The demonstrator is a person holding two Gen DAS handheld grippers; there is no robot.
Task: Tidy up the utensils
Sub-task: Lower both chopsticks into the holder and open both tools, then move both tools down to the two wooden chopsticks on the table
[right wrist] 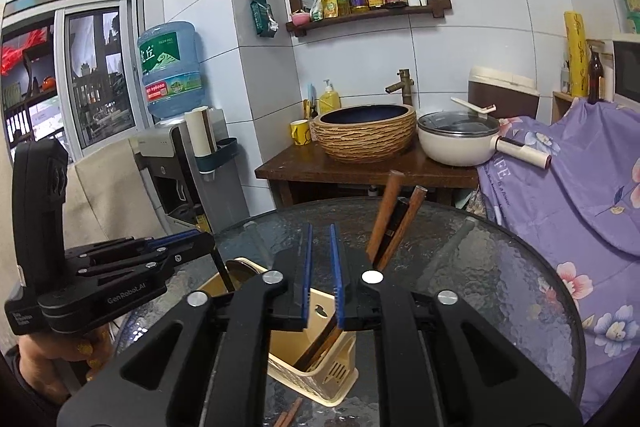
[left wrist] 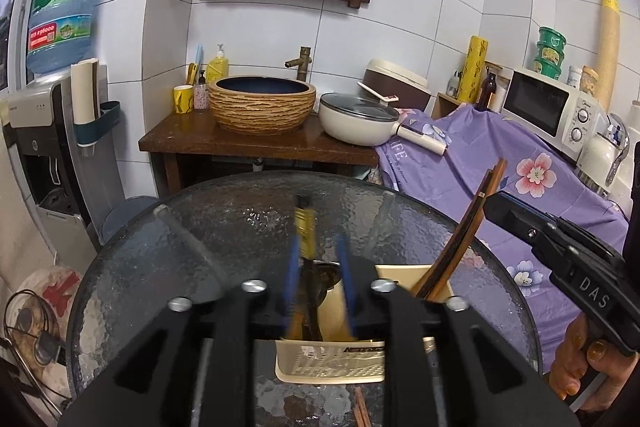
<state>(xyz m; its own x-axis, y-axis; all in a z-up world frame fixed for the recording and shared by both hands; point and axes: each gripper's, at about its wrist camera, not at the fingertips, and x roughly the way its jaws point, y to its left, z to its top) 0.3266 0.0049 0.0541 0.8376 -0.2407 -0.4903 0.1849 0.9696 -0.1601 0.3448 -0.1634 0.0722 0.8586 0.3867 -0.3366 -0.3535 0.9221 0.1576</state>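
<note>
Most utensils already stand in the beige holder (right wrist: 316, 359) at the table's (right wrist: 500, 287) 6 o'clock edge, both left tongs (left wrist: 318, 279) and right tongs (right wrist: 320, 275) released above it, while chopsticks (right wrist: 289, 417) remain on the glass.

Round table (left wrist: 168, 251) with a dark, textured glass top. A cream plastic utensil caddy (right wrist: 320, 379) stands on it at the near edge. Reddish-brown chopsticks (left wrist: 362, 413) lie flat on the glass just beside the caddy, on its near side.
</note>
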